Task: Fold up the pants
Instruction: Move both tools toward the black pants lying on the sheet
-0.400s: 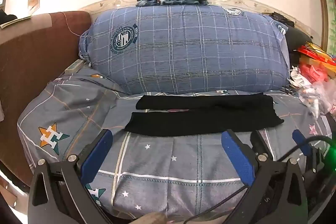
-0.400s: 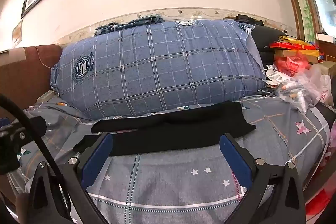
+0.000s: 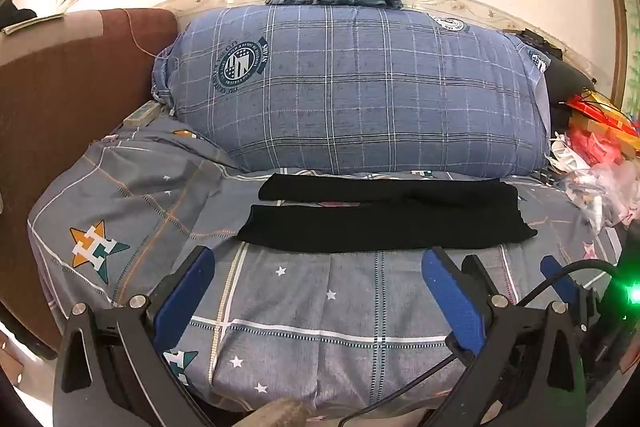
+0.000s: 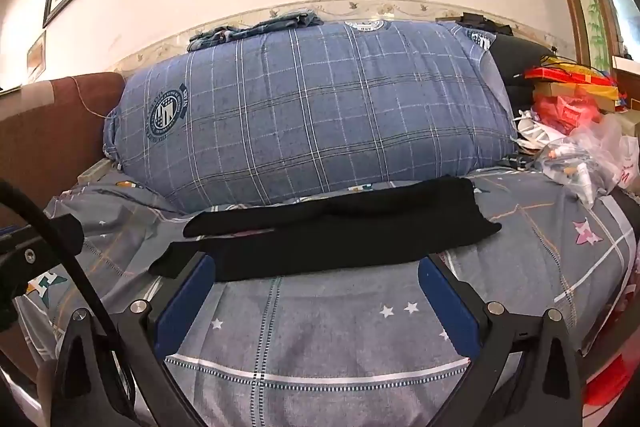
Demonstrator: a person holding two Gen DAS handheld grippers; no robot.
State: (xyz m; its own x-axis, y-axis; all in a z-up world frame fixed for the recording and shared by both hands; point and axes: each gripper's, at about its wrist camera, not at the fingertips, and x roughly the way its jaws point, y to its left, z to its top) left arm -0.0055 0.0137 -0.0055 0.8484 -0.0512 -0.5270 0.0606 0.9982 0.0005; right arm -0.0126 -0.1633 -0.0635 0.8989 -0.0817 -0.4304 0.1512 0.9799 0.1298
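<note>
Black pants (image 3: pixel 384 223) lie flat across the grey bed sheet (image 3: pixel 320 307), both legs stretched to the left, waist at the right, just in front of a big blue plaid pillow. They also show in the right wrist view (image 4: pixel 332 239). My left gripper (image 3: pixel 318 263) is open and empty, just short of the pants' near edge. My right gripper (image 4: pixel 316 267) is open and empty, its fingertips at the near edge of the lower leg. The right gripper's blue pads also show at the right of the left wrist view (image 3: pixel 560 279).
The blue plaid pillow (image 3: pixel 360 91) stands behind the pants with folded clothes on top. A brown headboard (image 3: pixel 60 99) is at the left. Plastic bags and boxes (image 4: pixel 576 131) crowd the right side. A black cable (image 4: pixel 60 259) crosses the right wrist view at left.
Both grippers have edged slightly forward toward the pants. The pants have not moved.
</note>
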